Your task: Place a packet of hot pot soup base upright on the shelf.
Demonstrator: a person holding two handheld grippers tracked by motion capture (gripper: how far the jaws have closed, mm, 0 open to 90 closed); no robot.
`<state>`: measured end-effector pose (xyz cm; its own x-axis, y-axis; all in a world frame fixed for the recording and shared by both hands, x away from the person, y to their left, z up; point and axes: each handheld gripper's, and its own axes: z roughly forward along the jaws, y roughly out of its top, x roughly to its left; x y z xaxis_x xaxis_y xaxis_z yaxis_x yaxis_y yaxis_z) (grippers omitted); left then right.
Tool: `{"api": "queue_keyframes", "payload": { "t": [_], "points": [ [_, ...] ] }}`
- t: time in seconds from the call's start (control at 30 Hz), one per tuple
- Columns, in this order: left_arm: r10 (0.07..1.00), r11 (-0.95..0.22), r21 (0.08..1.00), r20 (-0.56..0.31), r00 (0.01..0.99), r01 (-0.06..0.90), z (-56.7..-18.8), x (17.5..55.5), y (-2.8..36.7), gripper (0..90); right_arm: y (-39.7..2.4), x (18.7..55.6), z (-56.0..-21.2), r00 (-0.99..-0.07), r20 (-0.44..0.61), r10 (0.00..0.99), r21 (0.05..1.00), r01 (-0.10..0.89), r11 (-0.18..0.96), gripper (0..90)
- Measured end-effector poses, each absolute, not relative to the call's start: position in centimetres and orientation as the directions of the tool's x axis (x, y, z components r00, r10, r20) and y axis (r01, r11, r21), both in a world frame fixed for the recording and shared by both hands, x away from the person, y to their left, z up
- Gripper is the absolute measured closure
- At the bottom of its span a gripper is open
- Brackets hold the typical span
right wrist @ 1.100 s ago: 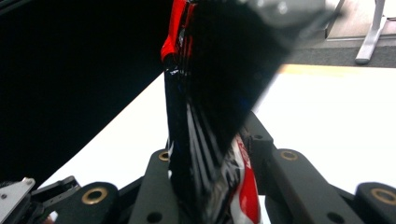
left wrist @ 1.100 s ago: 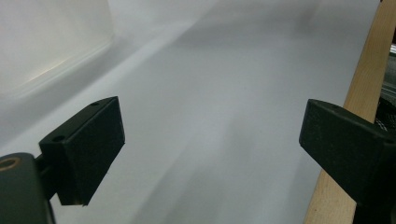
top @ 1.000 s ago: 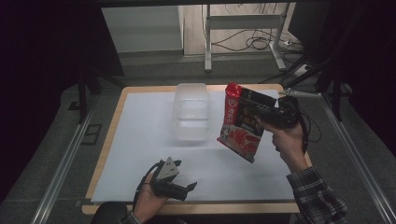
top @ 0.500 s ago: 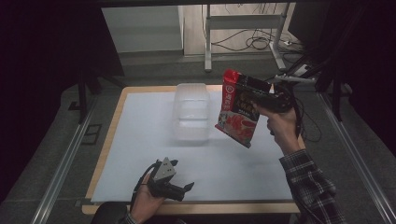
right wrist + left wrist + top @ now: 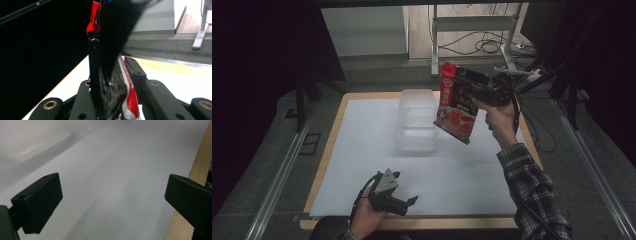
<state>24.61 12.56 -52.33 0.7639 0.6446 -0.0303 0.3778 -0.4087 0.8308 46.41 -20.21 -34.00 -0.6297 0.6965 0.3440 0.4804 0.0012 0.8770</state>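
A clear plastic container [image 5: 417, 120] sits toward the far middle of the table [image 5: 362, 95], a rounded-corner rectangular tub with frosted, see-through walls. Nothing lies inside it that I can make out. In the left gripper view its pale rim shows as a soft blur at the upper left [image 5: 35, 147].

Just to the right of the tub and above the table, the right gripper [image 5: 484, 90] holds a glossy red and black snack bag [image 5: 457, 102] in the air. The bag is a flat crinkled foil pouch, tilted, its red top corner uppermost and its lower edge hanging just beside the tub's right wall. In the right gripper view the fingers are clamped tight on the pouch [image 5: 110, 82], which is pinched and creased between them.

The left gripper [image 5: 404, 204] rests low near the front edge of the table, its fingers spread wide with nothing between them.

The table is covered by a smooth white sheet [image 5: 362, 150] with a light wooden border around it. Around it lie a grey floor [image 5: 272, 150], metal rails [image 5: 282, 175] and, farther back, a metal stand with loose cables [image 5: 477, 45]; the room is dark at the sides.
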Motion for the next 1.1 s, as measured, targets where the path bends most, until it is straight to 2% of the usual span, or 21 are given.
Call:
{"api": "queue_keyframes", "payload": {
  "t": [0.57,1.1],
  "points": [
    [0.643,-0.419,0.819,-0.038,0.765,0.392,-52.3,24.7,12.7,1.7,-13.7,49.9,-35.5,-0.662,0.359,0.658,0.879,0.476,0.000,73.1],
    [0.644,-0.412,0.819,-0.048,0.763,0.399,-52.2,24.6,12.8,2.1,-9.0,50.5,-37.9,-0.695,0.315,0.646,0.894,0.447,0.045,73.0]
  ]
}}
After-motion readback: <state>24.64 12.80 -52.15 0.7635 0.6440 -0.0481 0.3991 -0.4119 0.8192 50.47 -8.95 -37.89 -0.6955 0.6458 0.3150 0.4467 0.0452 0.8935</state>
